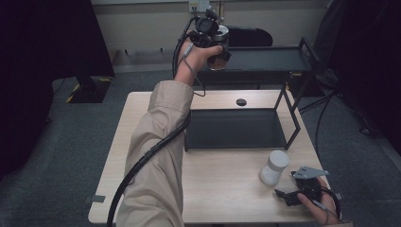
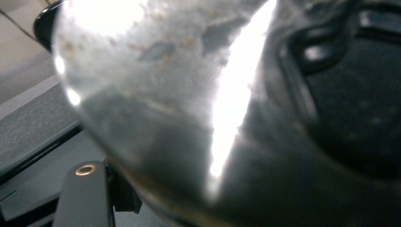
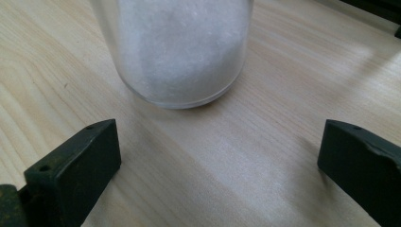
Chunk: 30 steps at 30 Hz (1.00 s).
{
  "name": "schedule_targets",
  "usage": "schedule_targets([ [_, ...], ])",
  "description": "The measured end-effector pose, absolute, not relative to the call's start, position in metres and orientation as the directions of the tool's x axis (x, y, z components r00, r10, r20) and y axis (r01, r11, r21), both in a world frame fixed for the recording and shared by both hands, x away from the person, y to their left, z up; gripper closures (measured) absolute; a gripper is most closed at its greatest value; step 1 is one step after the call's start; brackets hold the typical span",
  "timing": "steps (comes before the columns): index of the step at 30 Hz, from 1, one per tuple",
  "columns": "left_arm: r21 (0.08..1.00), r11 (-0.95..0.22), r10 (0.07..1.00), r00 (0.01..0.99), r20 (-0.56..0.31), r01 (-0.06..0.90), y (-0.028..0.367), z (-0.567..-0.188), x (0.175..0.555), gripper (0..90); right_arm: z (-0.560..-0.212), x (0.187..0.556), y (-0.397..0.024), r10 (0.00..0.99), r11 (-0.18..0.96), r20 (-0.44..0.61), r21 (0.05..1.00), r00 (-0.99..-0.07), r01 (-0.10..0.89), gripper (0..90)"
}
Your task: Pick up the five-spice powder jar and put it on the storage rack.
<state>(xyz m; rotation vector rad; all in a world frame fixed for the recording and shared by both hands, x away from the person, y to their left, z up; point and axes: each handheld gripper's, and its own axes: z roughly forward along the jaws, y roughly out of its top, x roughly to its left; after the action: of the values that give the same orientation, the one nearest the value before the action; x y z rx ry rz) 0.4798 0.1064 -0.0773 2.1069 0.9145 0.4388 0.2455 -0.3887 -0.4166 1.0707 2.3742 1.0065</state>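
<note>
At top centre of the high view, a jar (image 1: 220, 47) is clamped in the left gripper (image 1: 213, 40) above the rack's top shelf (image 1: 265, 59); setting down is probably next. At lower right, the right gripper (image 3: 217, 161) is held open before the white jar (image 3: 182, 52)

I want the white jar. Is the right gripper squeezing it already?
No, the right gripper has its jaws wide apart, and the white jar stands beyond them.
</note>
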Motion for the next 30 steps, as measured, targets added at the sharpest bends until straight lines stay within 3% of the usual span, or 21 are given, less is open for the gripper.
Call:
schedule_targets([
  [25,0.783,-0.403,0.759,0.651,-0.004,0.474,0.106,-0.088,0.48,29.7,-0.417,0.245,-0.389,0.756,0.463,-0.024,0.726,-0.654,0.509,0.0],
  [26,0.785,-0.395,0.765,0.643,-0.006,0.477,0.105,-0.089,0.479,22.7,-0.417,0.245,-0.389,0.756,0.464,-0.025,0.726,-0.654,0.507,0.0],
  [30,0.795,-0.361,0.786,0.618,-0.022,0.488,0.106,-0.092,0.474,15.5,-0.417,0.245,-0.389,0.756,0.463,-0.025,0.726,-0.654,0.508,0.0],
])
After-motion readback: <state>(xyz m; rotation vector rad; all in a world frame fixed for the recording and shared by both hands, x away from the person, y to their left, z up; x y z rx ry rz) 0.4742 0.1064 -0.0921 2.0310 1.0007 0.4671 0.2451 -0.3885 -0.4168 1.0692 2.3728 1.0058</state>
